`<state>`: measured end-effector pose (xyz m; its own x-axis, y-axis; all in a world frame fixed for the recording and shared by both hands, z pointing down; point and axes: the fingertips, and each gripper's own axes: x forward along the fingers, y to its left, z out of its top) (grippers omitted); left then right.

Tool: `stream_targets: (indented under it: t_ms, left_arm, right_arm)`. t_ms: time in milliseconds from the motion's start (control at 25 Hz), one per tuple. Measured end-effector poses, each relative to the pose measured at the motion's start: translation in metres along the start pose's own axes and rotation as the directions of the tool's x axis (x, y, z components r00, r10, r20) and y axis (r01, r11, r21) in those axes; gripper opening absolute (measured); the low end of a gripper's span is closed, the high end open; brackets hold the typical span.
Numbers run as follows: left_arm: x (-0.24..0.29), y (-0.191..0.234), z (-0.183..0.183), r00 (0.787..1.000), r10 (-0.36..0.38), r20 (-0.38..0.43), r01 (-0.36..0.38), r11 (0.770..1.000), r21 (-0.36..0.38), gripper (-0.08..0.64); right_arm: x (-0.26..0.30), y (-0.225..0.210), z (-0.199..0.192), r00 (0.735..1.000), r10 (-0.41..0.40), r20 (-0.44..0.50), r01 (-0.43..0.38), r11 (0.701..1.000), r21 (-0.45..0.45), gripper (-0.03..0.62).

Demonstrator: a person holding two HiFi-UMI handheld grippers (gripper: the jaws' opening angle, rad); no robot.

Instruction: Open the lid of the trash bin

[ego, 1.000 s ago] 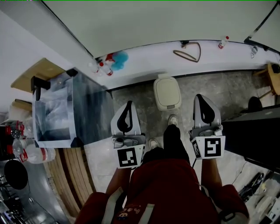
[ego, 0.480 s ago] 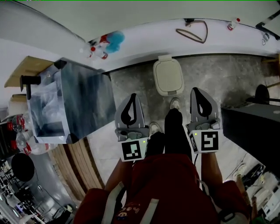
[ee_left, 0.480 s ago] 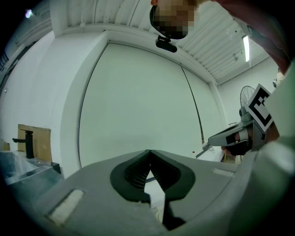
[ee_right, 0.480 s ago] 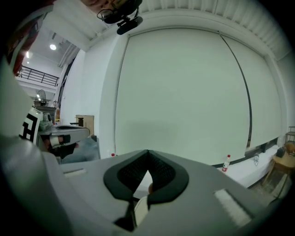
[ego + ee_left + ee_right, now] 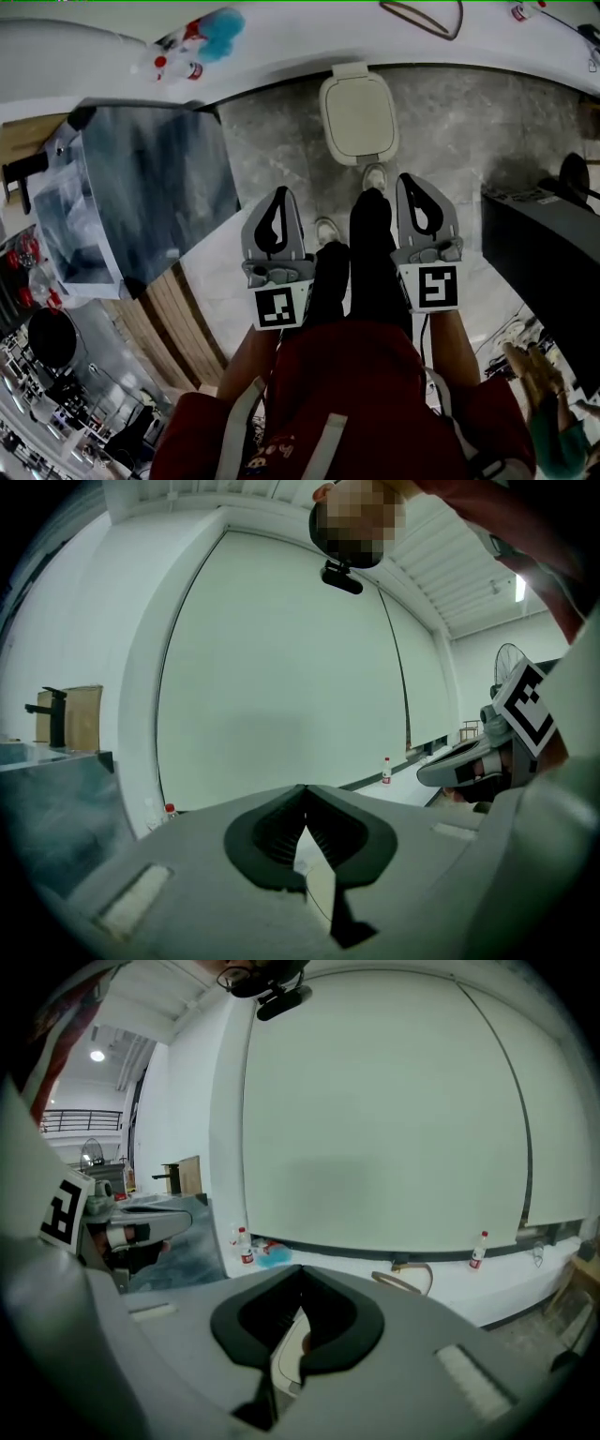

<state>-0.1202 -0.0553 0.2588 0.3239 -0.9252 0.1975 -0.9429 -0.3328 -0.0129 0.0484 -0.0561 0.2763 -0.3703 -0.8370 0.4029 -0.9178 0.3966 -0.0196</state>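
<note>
The trash bin (image 5: 372, 160) stands on the floor ahead of the feet, its lid (image 5: 357, 108) closed. The left gripper (image 5: 277, 194) and right gripper (image 5: 411, 180) are held closed, empty, apart from it. Opening is not yet begun.

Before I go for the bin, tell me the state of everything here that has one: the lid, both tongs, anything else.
Bin lid: closed.
Left tongs: shut, empty.
Right tongs: shut, empty.
Ledge bottle: upright, capped.
</note>
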Motion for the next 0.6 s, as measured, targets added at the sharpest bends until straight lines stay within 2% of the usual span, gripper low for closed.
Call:
stream_targets:
  t_ms: [200, 320, 600]
  left_arm:
    - [0.016, -0.006, -0.053, 0.995, -0.001, -0.096, 0.001, 1.0, 0.005, 0.005]
    - [0.026, -0.013, -0.085, 0.99, -0.008, -0.141, 0.008, 1.0, -0.001, 0.005]
    - [0.047, -0.031, -0.157, 0.973, -0.024, -0.228, 0.016, 0.999, -0.039, 0.005]
  right_arm:
    - [0.023, -0.002, -0.052, 0.997, 0.03, -0.071, -0.03, 1.0, 0.007, 0.0]
    - [0.036, -0.003, -0.089, 0.986, 0.057, -0.155, -0.055, 0.998, 0.022, 0.0]
    - [0.067, -0.008, -0.162, 0.963, 0.105, -0.247, -0.104, 0.994, 0.016, 0.0]
